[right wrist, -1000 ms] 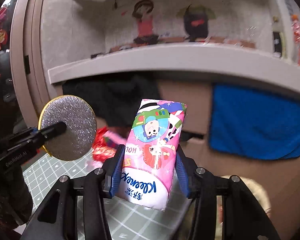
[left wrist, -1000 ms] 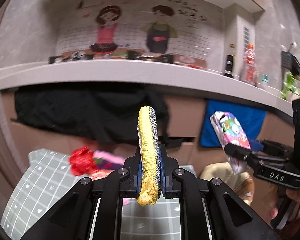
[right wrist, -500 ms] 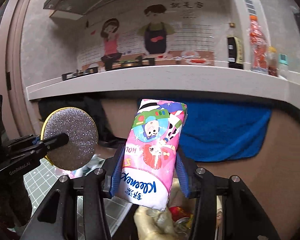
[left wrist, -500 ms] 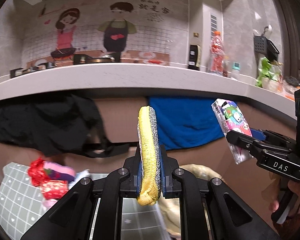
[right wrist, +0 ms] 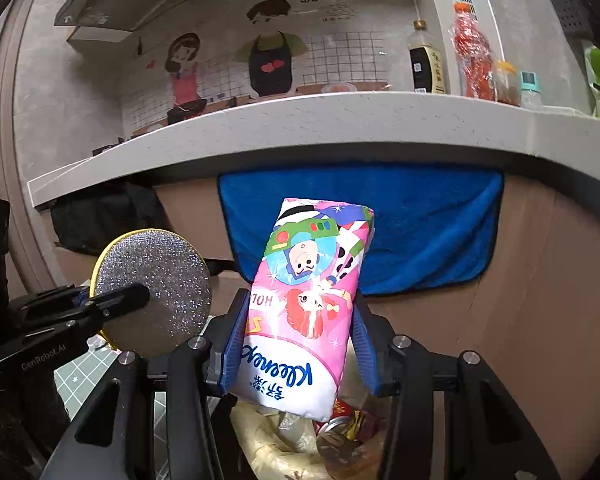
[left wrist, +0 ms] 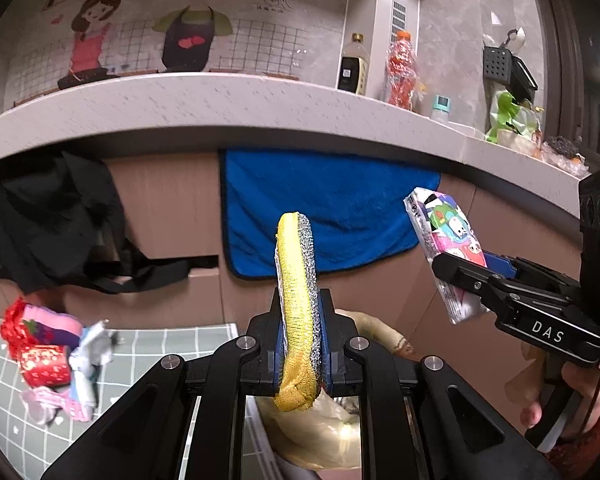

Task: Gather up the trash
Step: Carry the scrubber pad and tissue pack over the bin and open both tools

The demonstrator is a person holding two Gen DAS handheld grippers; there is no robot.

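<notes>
Left gripper (left wrist: pixel 300 336): jaws narrow, clamped on round yellow-and-silver scouring pad (left wrist: pixel 298 304), held edge-up. Right gripper (right wrist: pixel 296 344): jaws part-open, pinching pink tissue pack (right wrist: pixel 304 300) upright above bag of trash (right wrist: pixel 300 440), a crushed can inside.

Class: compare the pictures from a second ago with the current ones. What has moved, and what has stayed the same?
Both grippers swung right, off the checked mat toward the trash bag, whose can now shows. Unchanged: left gripper clamps the scouring pad; right gripper clamps the tissue pack.
</notes>
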